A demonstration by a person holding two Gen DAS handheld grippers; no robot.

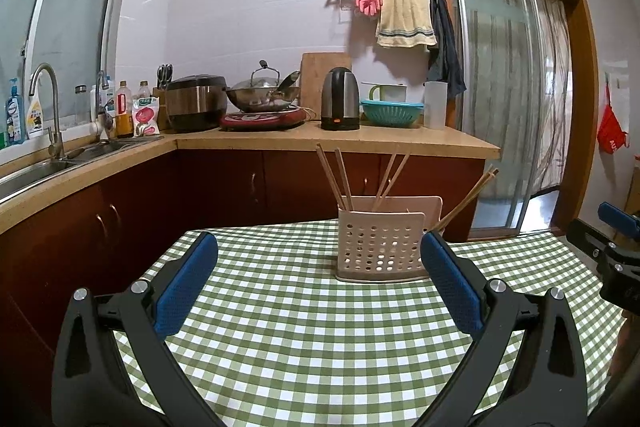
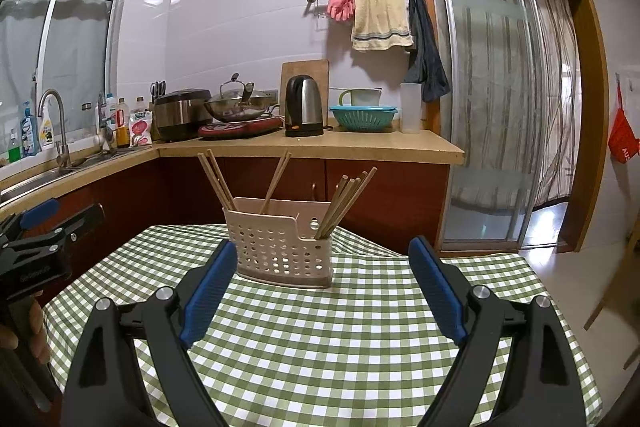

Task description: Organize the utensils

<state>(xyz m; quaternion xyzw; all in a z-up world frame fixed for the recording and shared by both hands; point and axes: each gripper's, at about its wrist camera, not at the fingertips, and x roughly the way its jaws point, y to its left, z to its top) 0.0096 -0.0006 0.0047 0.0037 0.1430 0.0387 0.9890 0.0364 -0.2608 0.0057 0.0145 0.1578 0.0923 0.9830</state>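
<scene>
A pale perforated utensil holder (image 1: 380, 247) (image 2: 280, 247) stands on the green checked tablecloth (image 1: 300, 327) (image 2: 340, 347) near the table's far edge. Wooden chopsticks (image 1: 344, 179) (image 2: 344, 201) stick up out of its compartments, some leaning left, some right. My left gripper (image 1: 320, 255) is open, short of the holder, with nothing between its blue pads (image 1: 188, 283). My right gripper (image 2: 324, 259) is also open and empty, the holder just beyond its fingertips. Each gripper shows at the edge of the other's view: the right gripper (image 1: 616, 247) and the left gripper (image 2: 44, 239).
Behind the table runs a kitchen counter (image 1: 360, 137) with a kettle (image 1: 340, 99), wok, rice cooker and teal colander (image 1: 392, 111). A sink (image 1: 48, 163) sits at the left. A sliding glass door (image 1: 512, 99) is to the right. A hand (image 2: 28, 327) holds the left gripper's handle.
</scene>
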